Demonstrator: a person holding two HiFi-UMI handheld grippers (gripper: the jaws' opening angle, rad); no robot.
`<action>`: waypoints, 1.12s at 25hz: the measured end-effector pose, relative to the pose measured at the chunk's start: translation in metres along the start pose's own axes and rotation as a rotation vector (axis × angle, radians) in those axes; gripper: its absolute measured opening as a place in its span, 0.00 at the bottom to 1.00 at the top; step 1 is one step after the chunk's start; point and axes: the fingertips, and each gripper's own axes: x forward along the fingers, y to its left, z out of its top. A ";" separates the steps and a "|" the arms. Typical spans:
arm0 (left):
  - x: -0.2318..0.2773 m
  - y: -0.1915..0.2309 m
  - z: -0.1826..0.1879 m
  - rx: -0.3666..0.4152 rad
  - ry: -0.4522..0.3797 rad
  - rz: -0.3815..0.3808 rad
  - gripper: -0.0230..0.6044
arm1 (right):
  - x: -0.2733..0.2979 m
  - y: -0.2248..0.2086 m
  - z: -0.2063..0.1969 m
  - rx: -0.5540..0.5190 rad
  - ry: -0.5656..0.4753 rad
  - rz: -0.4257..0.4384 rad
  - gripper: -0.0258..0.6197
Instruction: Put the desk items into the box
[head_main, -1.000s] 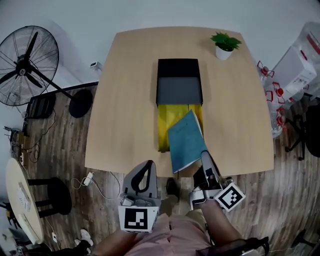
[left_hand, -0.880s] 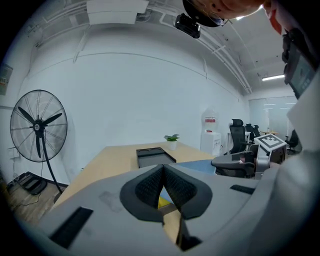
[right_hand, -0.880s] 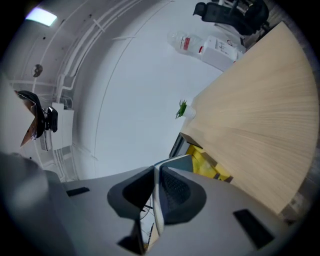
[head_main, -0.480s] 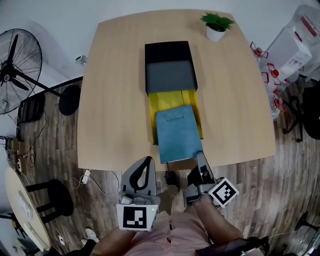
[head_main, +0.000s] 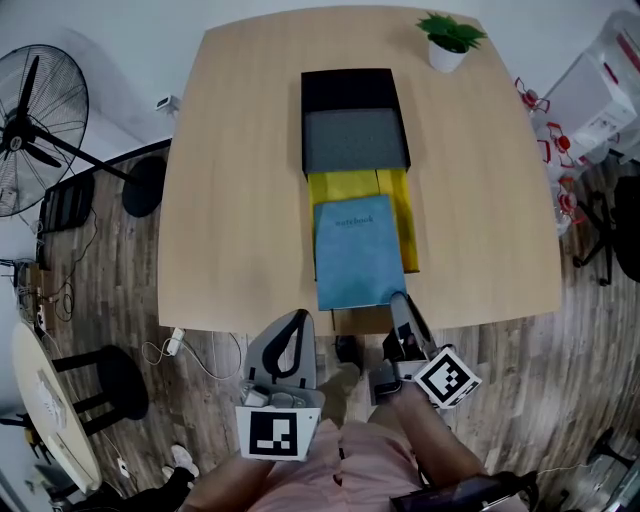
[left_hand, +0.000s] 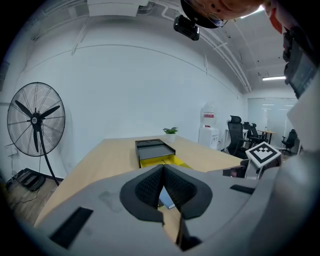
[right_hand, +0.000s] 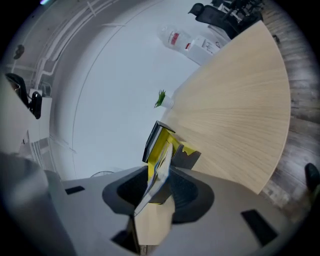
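Observation:
A blue notebook lies flat over the open yellow box, its near end past the table edge. My right gripper is shut on that near edge; in the right gripper view the notebook stands edge-on between the jaws. Behind the yellow box sits a grey tray in a black lid or case. My left gripper hangs below the table's front edge, shut and empty; its pads meet in the left gripper view, with the box beyond them.
A small potted plant stands at the table's far right corner. A floor fan and a black stool are on the left. Water bottles and office chairs stand to the right. The wooden table is bare on both sides.
The notebook has swung from tilted to square and moved farther over the yellow box, carried by my right gripper. The left gripper has stayed low and shut.

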 end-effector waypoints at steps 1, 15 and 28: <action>0.000 -0.001 -0.001 -0.002 0.000 0.000 0.05 | -0.001 0.000 0.003 -0.032 0.003 -0.001 0.27; 0.012 -0.031 -0.008 -0.013 -0.014 -0.056 0.05 | -0.024 0.041 0.014 -0.622 0.191 0.034 0.20; 0.026 -0.063 -0.060 0.018 0.097 -0.167 0.05 | -0.017 0.027 -0.057 -0.835 0.465 0.030 0.04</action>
